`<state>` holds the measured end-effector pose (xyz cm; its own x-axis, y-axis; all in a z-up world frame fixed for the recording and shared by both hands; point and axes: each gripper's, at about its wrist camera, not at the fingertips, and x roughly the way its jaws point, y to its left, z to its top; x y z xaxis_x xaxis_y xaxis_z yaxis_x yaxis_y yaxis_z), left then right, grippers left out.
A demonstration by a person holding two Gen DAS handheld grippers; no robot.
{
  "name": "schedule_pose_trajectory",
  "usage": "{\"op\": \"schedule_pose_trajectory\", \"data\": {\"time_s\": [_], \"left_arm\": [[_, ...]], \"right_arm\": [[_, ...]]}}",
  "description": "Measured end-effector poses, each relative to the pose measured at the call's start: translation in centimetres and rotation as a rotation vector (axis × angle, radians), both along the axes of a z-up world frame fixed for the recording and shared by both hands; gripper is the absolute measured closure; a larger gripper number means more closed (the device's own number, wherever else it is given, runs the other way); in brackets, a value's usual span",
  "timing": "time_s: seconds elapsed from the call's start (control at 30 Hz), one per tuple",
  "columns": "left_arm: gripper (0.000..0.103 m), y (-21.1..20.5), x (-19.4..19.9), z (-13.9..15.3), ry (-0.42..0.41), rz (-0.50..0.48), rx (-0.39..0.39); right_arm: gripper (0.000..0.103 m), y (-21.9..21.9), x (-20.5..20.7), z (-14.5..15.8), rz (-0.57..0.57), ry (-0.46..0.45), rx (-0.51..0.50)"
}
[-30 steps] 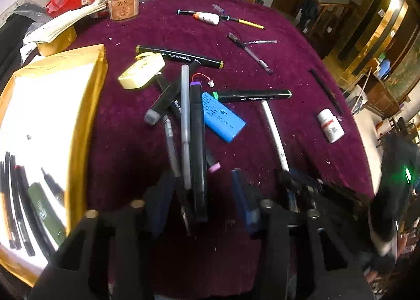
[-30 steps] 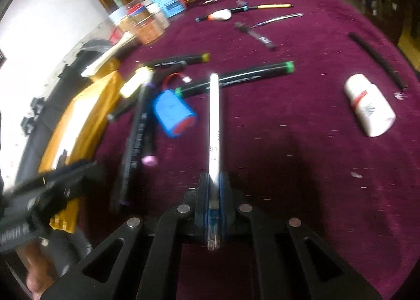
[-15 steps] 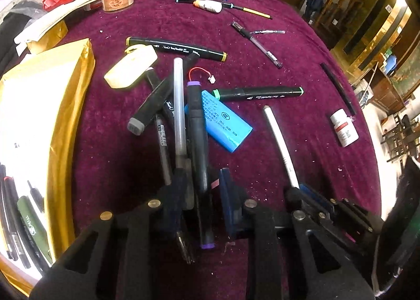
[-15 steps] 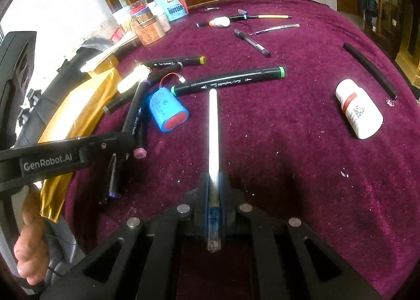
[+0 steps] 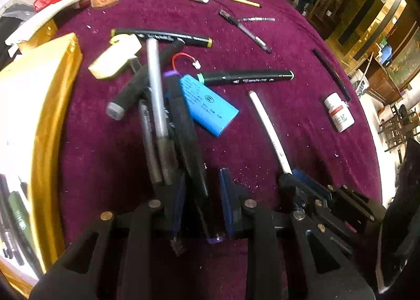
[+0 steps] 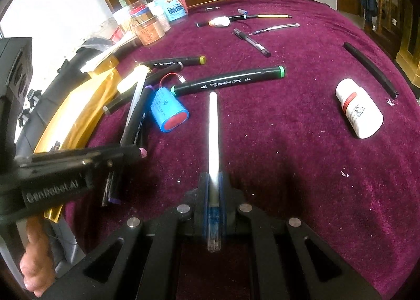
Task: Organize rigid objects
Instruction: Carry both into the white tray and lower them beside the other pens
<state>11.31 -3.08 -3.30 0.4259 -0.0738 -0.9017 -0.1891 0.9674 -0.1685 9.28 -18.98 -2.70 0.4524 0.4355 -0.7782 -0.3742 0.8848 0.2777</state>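
My right gripper (image 6: 214, 182) is shut on a white pen (image 6: 213, 127) that points away over the maroon tablecloth; the pen also shows in the left wrist view (image 5: 265, 121). My left gripper (image 5: 202, 179) is open, its jaws straddling a black purple-capped marker (image 5: 183, 127) in a pile of markers with a silver pen (image 5: 156, 90). A blue battery pack (image 5: 207, 103) lies beside the pile. A gold-rimmed white tray (image 5: 39, 106) at the left holds several pens.
A green-capped black marker (image 6: 228, 79), a yellow-capped marker (image 5: 162, 36), a cream eraser (image 5: 115, 60), a white pill bottle (image 6: 358, 108), a black tube (image 6: 370, 69) and more pens (image 6: 252, 40) lie about. Jars (image 6: 157, 22) stand at the far edge.
My left gripper has moved forward over the marker pile and its jaws have narrowed around the purple-capped marker. The right gripper keeps holding the white pen.
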Motion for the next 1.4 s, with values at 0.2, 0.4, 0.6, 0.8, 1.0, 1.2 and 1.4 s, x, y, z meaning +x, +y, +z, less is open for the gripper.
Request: {"op": "schedule_pose_trajectory", "data": {"time_s": [0.2, 0.4, 0.6, 0.8, 1.0, 1.2, 1.4], "left_arm": [[0.091, 0.8, -0.4, -0.3, -0.001, 0.036, -0.035], [0.091, 1.8, -3.7, 1.0, -0.066, 0.063, -0.103], [0.091, 3.6, -7.0, 2.9, -0.099, 0.124, -0.132], [0.091, 7.6, -11.4, 5.6, -0.179, 0.232, -0.144], [0.091, 14.4, -14.9, 7.8, -0.223, 0.372, -0.133], [0.091, 20.3, -17.4, 7.0, -0.199, 0.470, -0.190], [0.091, 24.1, -18.9, 5.2, -0.135, 0.529, -0.137]], "right_arm": [[0.096, 0.3, -0.1, 0.0, 0.007, -0.010, -0.018], [0.096, -0.1, -0.3, 0.1, -0.017, -0.004, 0.022], [0.096, 0.8, -1.6, 1.3, 0.024, -0.030, 0.090], [0.096, 3.3, -3.6, 3.6, 0.136, -0.063, 0.173], [0.096, 8.3, -4.8, 6.0, 0.302, -0.049, 0.251], [0.096, 14.6, -4.6, 5.7, 0.416, 0.009, 0.230], [0.096, 19.7, -4.1, 5.0, 0.472, 0.027, 0.172]]}}
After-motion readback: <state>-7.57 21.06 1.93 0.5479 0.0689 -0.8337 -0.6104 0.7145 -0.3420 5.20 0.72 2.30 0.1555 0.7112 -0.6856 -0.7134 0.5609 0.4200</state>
